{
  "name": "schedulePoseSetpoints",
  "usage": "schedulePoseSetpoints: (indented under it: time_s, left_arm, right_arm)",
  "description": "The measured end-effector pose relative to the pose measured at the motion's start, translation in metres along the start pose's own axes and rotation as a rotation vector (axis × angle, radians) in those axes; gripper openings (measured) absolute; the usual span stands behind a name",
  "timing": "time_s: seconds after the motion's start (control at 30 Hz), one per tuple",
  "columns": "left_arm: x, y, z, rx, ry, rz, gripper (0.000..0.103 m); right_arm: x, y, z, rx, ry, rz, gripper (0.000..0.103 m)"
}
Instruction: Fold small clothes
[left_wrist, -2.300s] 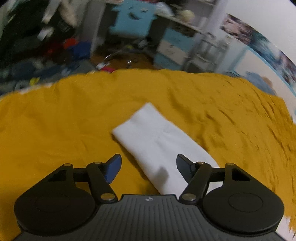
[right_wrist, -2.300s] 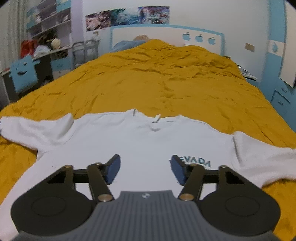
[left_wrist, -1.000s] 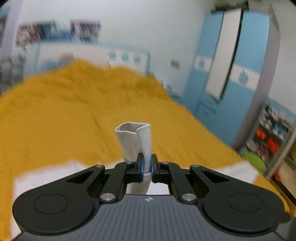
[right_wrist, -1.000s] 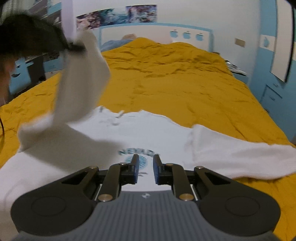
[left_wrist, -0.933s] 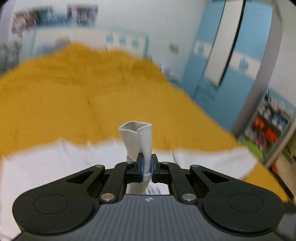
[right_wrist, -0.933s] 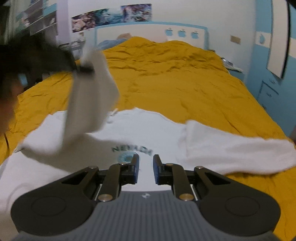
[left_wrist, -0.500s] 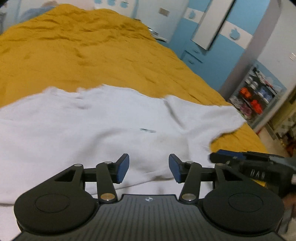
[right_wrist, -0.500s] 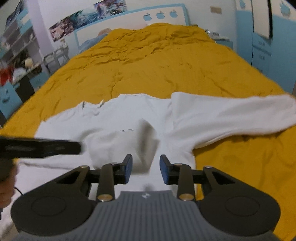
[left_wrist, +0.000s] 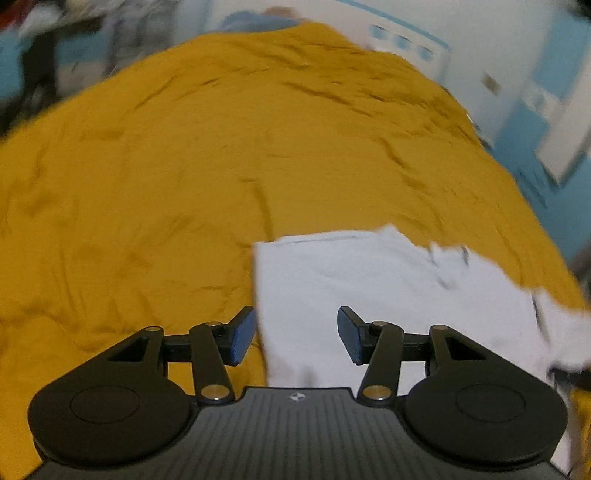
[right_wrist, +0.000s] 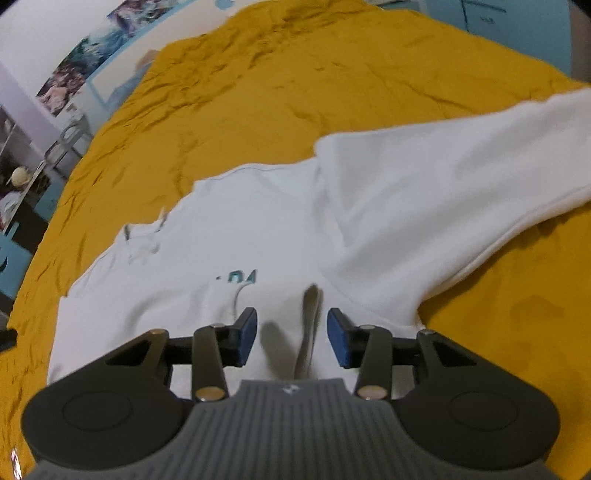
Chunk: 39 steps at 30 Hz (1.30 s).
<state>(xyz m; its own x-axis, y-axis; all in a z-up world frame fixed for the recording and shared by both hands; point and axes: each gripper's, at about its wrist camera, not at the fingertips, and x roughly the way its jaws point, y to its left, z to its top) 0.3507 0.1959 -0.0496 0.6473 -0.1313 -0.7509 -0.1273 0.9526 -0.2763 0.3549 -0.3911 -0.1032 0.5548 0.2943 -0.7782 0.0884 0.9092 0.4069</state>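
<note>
Both jaws open and empty, the right's widening, above the white sweatshirt (right_wrist: 266, 229), its blue lettering (right_wrist: 238, 277) half hidden

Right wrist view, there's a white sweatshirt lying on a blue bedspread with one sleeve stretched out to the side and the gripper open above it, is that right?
Not quite: the bedspread is mustard yellow, not blue, as the right wrist view shows. The rest holds: the white sweatshirt lies on it with one sleeve stretched out to the side, and the right gripper is above it, jaws opening with nothing clamped.
</note>
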Motion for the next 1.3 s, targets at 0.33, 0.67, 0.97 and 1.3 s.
schedulePoseSetpoints:
  time_s: [0.33,0.67,0.97,1.3]
  left_arm:
    - [0.081,0.041,-0.004,-0.254,-0.018,-0.089,0.005]
    - [0.045,0.038,0.000,-0.162,-0.168,-0.060,0.004]
    - [0.059,0.045,-0.002,-0.142,-0.048,0.043,0.012]
    - [0.016,0.035,-0.034,-0.069,0.079,-0.070,0.057]
  right_arm:
    - [0.018,0.007,0.007,-0.025,-0.031,0.022,0.005]
    - [-0.011,0.030,0.022,-0.177,-0.181,-0.003,0.000]
    - [0.035,0.017,0.021,-0.156,-0.091,-0.092,0.018]
    - [0.001,0.010,-0.008,-0.117,-0.049,0.015,0.030]
